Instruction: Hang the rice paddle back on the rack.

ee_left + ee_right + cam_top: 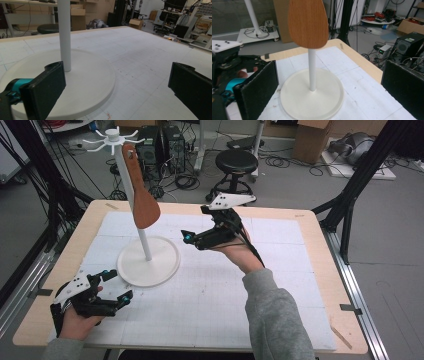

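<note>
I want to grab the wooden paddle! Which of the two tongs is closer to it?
The right tongs. They are raised and point at the wooden paddle hanging on the white stand. The left tongs sit low by the table's near edge, farther away.

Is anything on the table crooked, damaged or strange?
Nothing stands out. The wooden spatula hangs from the white stand, whose pole rises upright from its round base. Both grippers are open and apart from it.

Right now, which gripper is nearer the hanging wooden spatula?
Right. The right gripper is raised beside the wooden spatula, open jaws facing it; the left gripper sits low by the stand's base.
</note>
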### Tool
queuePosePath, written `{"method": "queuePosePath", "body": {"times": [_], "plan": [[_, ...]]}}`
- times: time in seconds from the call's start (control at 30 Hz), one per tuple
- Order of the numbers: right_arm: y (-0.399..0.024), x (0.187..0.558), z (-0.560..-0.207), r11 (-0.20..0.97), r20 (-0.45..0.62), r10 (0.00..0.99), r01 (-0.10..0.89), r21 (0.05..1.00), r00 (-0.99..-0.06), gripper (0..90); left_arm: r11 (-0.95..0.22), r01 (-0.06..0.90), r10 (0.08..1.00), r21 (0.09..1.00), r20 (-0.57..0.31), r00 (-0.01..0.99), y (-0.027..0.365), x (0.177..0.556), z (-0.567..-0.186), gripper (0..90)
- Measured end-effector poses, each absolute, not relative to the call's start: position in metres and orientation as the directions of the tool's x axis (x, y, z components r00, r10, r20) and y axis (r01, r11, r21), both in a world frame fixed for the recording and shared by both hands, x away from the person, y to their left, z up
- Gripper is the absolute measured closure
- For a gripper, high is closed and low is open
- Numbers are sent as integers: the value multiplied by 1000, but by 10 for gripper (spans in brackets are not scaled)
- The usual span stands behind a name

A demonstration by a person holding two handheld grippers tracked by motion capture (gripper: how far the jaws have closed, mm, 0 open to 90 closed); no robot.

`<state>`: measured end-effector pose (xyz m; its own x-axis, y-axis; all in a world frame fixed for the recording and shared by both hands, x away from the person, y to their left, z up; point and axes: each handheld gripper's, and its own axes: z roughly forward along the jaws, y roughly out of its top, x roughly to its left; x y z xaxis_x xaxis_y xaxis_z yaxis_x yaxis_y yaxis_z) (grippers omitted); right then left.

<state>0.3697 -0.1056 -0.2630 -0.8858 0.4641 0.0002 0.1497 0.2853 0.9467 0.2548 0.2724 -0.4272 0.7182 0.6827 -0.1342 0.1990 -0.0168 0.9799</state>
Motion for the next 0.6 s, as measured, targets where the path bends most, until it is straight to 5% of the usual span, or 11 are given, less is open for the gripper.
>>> {"method": "queuePosePath", "body": {"times": [0.6], "plan": [[-173,357,-319,259,61,488,212,942,-871,0,-18,203,678,979,-137,722,271,255,-427,18]]}}
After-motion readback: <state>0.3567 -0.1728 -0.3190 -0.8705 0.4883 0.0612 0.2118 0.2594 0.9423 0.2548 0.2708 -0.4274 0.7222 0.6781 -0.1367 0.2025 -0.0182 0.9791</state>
